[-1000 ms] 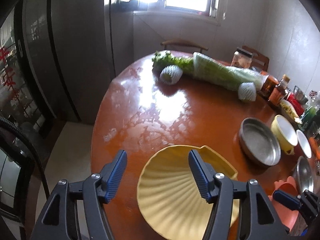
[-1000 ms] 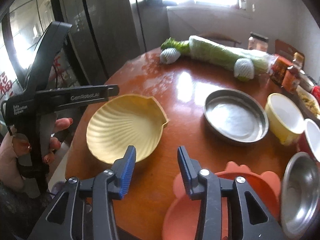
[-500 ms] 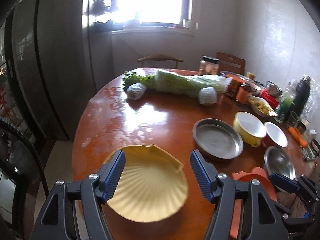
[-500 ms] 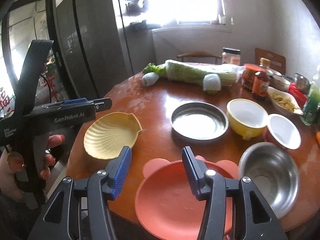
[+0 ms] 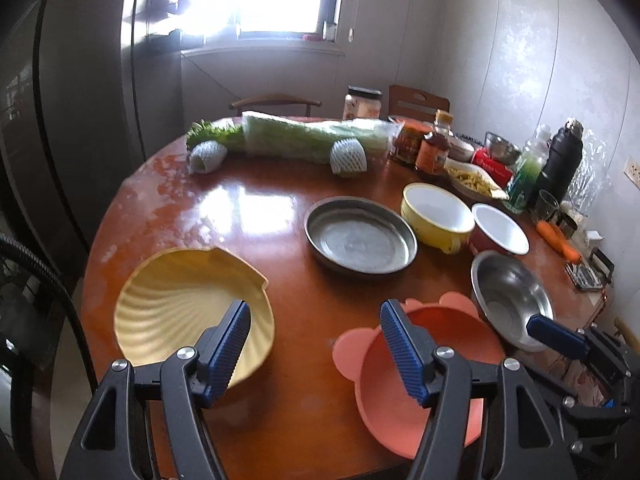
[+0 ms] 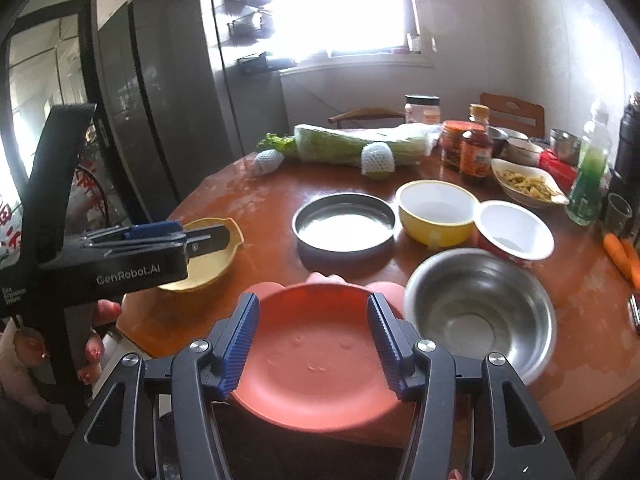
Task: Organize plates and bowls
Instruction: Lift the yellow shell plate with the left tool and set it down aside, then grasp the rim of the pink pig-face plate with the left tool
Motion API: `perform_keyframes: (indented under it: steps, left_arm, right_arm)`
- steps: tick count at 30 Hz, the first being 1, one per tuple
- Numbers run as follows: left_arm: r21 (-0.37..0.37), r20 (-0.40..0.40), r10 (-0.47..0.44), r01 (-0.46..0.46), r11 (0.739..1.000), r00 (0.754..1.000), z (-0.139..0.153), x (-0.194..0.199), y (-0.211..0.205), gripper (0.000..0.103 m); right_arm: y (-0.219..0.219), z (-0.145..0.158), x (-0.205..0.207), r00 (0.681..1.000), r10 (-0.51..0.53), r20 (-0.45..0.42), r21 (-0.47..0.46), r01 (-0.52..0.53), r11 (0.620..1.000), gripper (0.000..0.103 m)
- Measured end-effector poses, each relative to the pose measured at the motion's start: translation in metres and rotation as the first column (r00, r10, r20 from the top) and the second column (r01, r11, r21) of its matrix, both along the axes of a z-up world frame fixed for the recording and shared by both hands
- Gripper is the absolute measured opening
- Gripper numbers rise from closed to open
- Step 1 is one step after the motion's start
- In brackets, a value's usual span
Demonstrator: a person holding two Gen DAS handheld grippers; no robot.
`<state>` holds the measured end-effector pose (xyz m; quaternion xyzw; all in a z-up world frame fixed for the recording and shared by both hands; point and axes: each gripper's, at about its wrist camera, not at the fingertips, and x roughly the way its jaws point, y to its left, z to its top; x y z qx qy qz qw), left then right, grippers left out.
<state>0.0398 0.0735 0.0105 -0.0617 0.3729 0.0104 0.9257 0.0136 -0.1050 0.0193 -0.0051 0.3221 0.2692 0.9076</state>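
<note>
In the left wrist view, the left gripper (image 5: 316,344) stands at the bottom middle of the frame with its blue-padded jaws apart and nothing between them, only bare table (image 5: 256,208). Its left finger overlaps the right rim of the yellow shell-shaped dish (image 5: 176,304) at lower left; whether it touches the dish I cannot tell. That dish is ribbed like a scallop with a notched upper edge, and it lies near the table's near-left edge. The right finger overlaps the orange bear-eared plate (image 5: 400,392) at lower right. Above these, from middle to right, lie a round metal pan (image 5: 360,238), a yellow bowl (image 5: 436,216), a red bowl with a white inside (image 5: 500,232) and a steel bowl (image 5: 508,296), all empty and close together. The tip of the right gripper's blue finger pokes in at the far right, in front of the steel bowl's rim.

In the right wrist view, the right gripper (image 6: 312,344) sits at bottom centre; its jaws have just been opening and stand apart over the orange plate, gripping nothing. The plate's near edge is hidden behind the gripper's body. At left, a hand (image 6: 24,356) grasps the other gripper's handle, whose body covers much of the shell dish. The bright window washes out the top of both frames.
</note>
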Motion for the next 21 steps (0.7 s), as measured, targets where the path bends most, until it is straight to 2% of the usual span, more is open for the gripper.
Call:
perform_keyframes:
  steps: [6,11,21]
  left_arm:
    - [0.005,-0.032,-0.035,0.035,0.999,0.999,-0.015,0.000,-0.013,0.067]
    - [0.001,-0.080,-0.064,0.064,0.998,0.995,-0.031,0.003,-0.023,0.067]
    - [0.014,-0.116,-0.084,0.086,0.996,0.990,-0.052,0.010,-0.033,0.067]
  right_arm:
    - [-0.014,-0.011,-0.006,1.000,-0.018,-0.022,-0.009,0.018,1.000,0.058]
    - [-0.024,-0.027,-0.010,0.997,-0.037,-0.068,-0.022,0.035,0.999,0.058]
    - [-0.031,-0.056,-0.006,0.986,-0.070,-0.153,-0.039,0.065,0.997,0.058]
